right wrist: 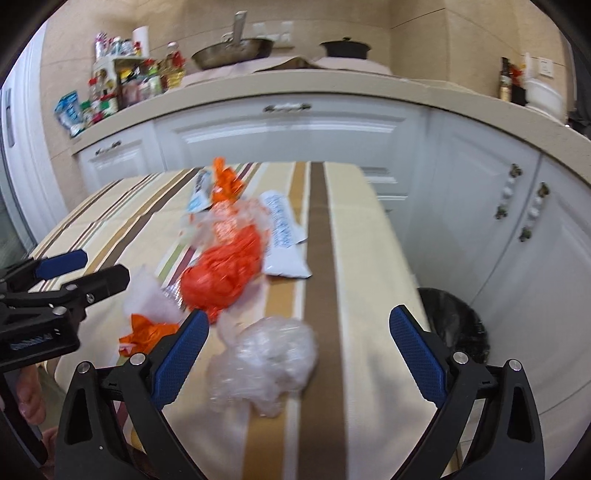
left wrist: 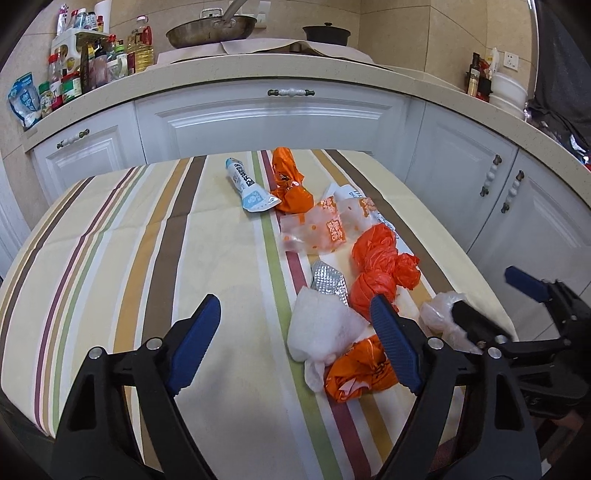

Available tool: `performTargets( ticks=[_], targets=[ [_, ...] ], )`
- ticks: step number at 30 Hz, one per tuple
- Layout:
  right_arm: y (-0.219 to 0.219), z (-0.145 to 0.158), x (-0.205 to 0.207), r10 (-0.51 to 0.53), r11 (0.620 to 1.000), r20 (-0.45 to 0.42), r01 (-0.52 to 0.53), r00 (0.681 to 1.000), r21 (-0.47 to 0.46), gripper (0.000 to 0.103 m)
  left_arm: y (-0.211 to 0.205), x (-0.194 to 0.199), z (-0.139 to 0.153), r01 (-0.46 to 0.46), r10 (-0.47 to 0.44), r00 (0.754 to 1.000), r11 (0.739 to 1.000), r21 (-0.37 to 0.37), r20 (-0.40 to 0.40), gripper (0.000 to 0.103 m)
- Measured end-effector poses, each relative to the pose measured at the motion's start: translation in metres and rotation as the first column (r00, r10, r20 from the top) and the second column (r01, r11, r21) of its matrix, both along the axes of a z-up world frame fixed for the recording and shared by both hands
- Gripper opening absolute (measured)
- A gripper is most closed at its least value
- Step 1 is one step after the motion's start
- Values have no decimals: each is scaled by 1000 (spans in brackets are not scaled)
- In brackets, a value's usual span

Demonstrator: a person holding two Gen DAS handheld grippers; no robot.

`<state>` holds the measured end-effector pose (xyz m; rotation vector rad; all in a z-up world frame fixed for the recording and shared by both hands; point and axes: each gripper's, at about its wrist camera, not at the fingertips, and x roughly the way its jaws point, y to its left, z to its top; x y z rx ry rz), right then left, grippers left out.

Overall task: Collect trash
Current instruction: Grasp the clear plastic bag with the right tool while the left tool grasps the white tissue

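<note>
Several pieces of trash lie on the striped tablecloth (left wrist: 110,258). My left gripper (left wrist: 295,339) is open above the near edge, its right finger beside a white tissue (left wrist: 321,328) and an orange wrapper (left wrist: 358,373). An orange plastic bag (left wrist: 376,266), a foil blister (left wrist: 328,282), a printed clear bag (left wrist: 325,229) and a blue-white tube (left wrist: 249,188) lie further back. My right gripper (right wrist: 299,350) is open around a crumpled clear plastic bag (right wrist: 266,362), not touching it. The orange bag (right wrist: 225,266) lies beyond it. A black-lined bin (right wrist: 454,321) stands on the floor to the right.
White cabinets (left wrist: 273,122) and a beige counter with bottles (left wrist: 74,74), a pan (left wrist: 210,31) and a pot (left wrist: 327,33) stand behind the table. My right gripper also shows in the left wrist view (left wrist: 498,299), at the table's right edge.
</note>
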<state>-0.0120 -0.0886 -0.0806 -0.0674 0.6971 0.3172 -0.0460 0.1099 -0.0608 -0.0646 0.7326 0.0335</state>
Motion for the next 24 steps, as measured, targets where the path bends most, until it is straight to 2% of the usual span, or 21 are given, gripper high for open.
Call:
performTargets(
  ticks=[1, 2, 4, 9, 13, 16, 19, 21, 23, 24],
  targets=[
    [3, -4, 0, 9, 1000, -8, -9, 1000, -9, 90, 1, -2, 0, 4, -4, 1000, 1000, -6, 1, 81],
    [6, -7, 1, 16, 1000, -17, -16, 1000, -11, 78, 0, -2, -1, 8, -8, 1000, 1000, -10, 1, 81],
    [8, -14, 4, 40, 999, -50, -40, 998, 3, 63, -1, -3, -1, 24, -23, 1000, 1000, -20, 3, 81],
    [11, -18, 1, 44, 999, -48, -45, 998, -8, 61, -1, -6, -6, 44, -45, 999, 999, -31, -5, 80],
    [10, -20, -1, 48, 999, -44, -49, 998, -16, 59, 3, -3, -13, 28, -29, 999, 999, -37, -42, 80],
    [9, -20, 0, 47, 999, -45, -48, 998, -12, 58, 9, 1, -19, 13, -16, 998, 999, -41, -65, 74],
    [8, -21, 0, 49, 999, -45, -50, 998, -12, 58, 5, 6, -24, 38, -39, 997, 999, -12, -66, 73],
    [8, -20, 0, 49, 999, -45, -50, 998, -11, 58, 2, 12, -29, 59, -57, 996, 998, 15, -75, 66],
    [7, -20, 1, 47, 999, -45, -48, 998, -12, 58, 2, 17, -35, 74, -73, 993, 997, 7, -97, 49],
    [6, -20, 1, 46, 999, -45, -47, 998, -11, 58, 2, 18, -37, 86, -86, 991, 996, -6, -105, 44]
  ],
)
